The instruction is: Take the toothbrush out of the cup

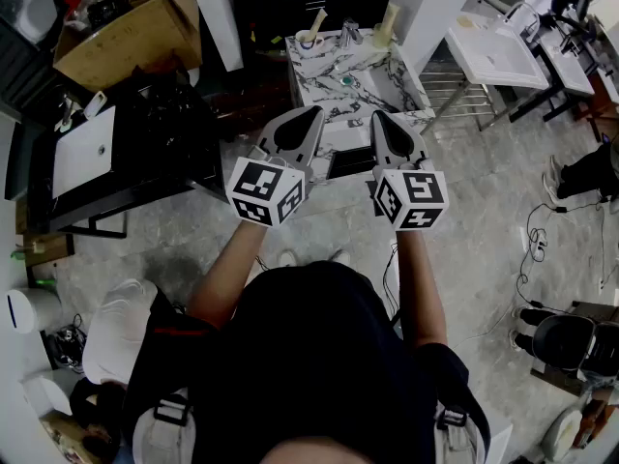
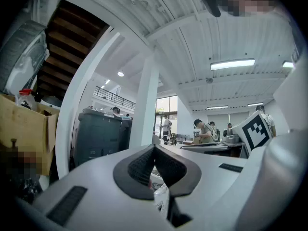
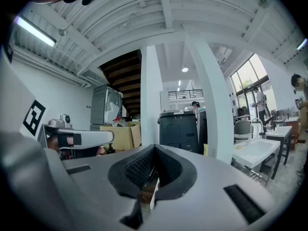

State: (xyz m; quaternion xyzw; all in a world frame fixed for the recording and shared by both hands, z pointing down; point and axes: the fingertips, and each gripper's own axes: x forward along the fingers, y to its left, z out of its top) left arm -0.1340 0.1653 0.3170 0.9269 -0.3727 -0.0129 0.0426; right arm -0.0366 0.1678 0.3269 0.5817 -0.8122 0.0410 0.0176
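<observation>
Hovering level at the marble-veined bench's (image 1: 398, 93) near edge, the left tongs (image 1: 311, 114) and right tongs (image 1: 378, 117) were both closed, empty; the pale toothbrush (image 1: 317, 19) leaned in its round cup (image 1: 307, 40) at the far left corner, well apart.

White marble-patterned counter (image 1: 360, 93) straight ahead; white round cup (image 1: 308, 39) at its rear left corner, pale toothbrush (image 1: 317, 19) standing in it, metal tap (image 1: 350, 33) just right of the cup. Brown cardboard box (image 1: 126, 27) far left; white basin stand (image 1: 498, 51) right of the counter
</observation>
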